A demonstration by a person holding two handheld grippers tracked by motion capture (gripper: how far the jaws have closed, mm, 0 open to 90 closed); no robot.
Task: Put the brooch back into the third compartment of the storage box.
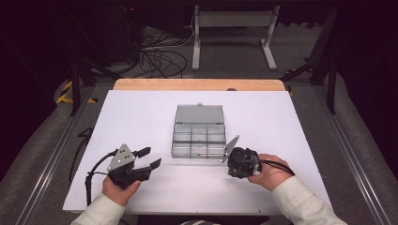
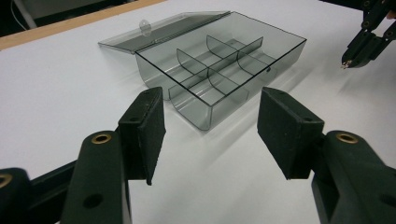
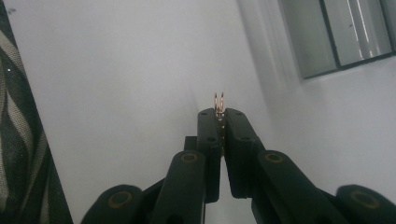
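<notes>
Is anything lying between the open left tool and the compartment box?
No. In the left gripper view, bare white table separates the left tool from the open box.

The left gripper (image 1: 151, 157) rested low over the table in the person's left hand (image 1: 119, 190), its jaws standing apart with nothing between them. The right gripper (image 1: 233, 154), held in the right hand (image 1: 268, 171), had its jaws pressed together on a small metal clip (image 3: 218, 100).

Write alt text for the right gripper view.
The right gripper has its two black jaws shut on a small copper-coloured metal clip whose tip pokes out above them, over the white table. A smoky clear plastic box lies at upper right.
</notes>
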